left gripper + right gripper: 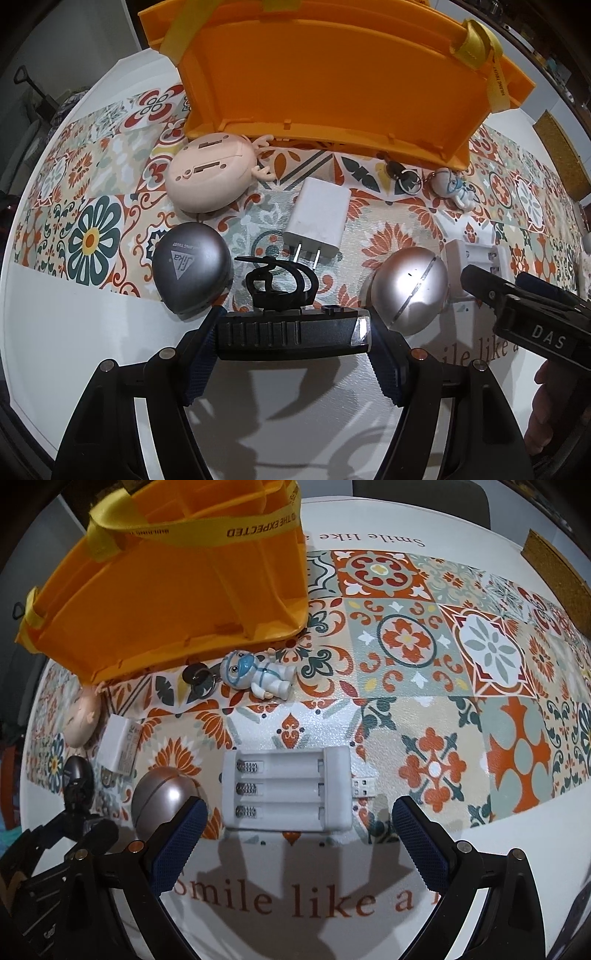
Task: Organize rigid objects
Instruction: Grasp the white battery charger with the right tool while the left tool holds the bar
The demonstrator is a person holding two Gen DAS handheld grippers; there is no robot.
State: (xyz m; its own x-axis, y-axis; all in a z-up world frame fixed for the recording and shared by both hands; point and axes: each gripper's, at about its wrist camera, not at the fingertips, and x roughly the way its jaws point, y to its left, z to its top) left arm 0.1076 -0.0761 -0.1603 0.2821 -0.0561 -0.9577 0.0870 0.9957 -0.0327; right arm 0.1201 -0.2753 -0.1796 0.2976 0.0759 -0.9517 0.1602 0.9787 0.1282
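Note:
My left gripper [295, 332] is shut on a black bike light [288, 336] with a strap mount on top, held crosswise between the blue pads just above the mat. My right gripper [299, 805] hangs open over a white three-slot battery charger [288, 786] with a USB plug, one finger on each side and not touching it. An orange divided organiser bag [332, 74] stands at the back. On the mat lie a pink deer-shaped case [210, 173], a grey egg-shaped case [192, 273], a silver egg [410, 288], a white plug adapter [319, 218] and a keyring figure [258, 672].
A patterned tile mat [480, 646] covers a round white table [369, 938] with printed lettering. A cork board [554, 576] lies at the far right edge. The right gripper's black body [535, 317] reaches in beside the silver egg.

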